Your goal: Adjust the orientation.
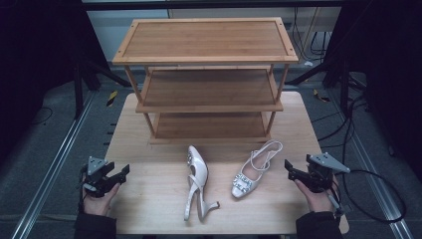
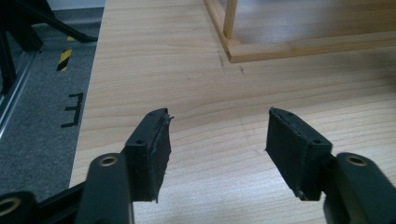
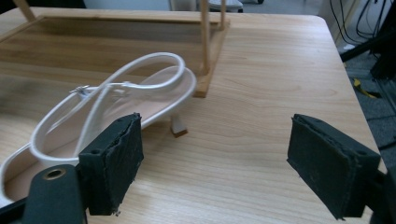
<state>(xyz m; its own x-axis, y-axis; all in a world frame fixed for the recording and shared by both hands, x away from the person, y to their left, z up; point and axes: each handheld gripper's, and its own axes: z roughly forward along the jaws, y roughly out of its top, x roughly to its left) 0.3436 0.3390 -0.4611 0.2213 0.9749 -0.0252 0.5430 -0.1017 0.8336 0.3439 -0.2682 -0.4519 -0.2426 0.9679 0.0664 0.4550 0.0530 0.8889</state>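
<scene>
Nearest the person, both hands rest at the front corners of the wooden table (image 1: 149, 209). The left gripper (image 1: 118, 174) sits at the left edge with its jaws spread wide and nothing between them; in the left gripper view its black pads (image 2: 156, 149) frame only bare tabletop. The right gripper (image 1: 289, 170) waits at the right edge, jaws likewise apart and empty, with its pads (image 3: 114, 161) pointed across the table at the nearer shoe.

A little farther in lie two white slingback heels. The right-hand shoe (image 1: 255, 170) stands upright on its sole, jewelled toe toward the person, strap looped up behind, close to the right gripper but not touching it. The left-hand shoe (image 1: 197, 180) lies tipped on its side near the table's middle, toe toward the rack and heel toward the person, well apart from the left gripper.

Behind them stands the three-tier bamboo shoe rack (image 1: 206, 74), its lowest shelf just beyond the shoes.

The work in hand looks like putting the shoes on the rack, and the upright shoe beside the right gripper seems the natural first pick. To do it well, the jaws should probably close across the firm sole or heel counter, not the thin strap, which would likely slip or bend. Coming in low and level, then sliding the shoe onto the bottom shelf between the uprights, should keep it from catching a post. The tipped shoe will likely need righting as it is lifted.
</scene>
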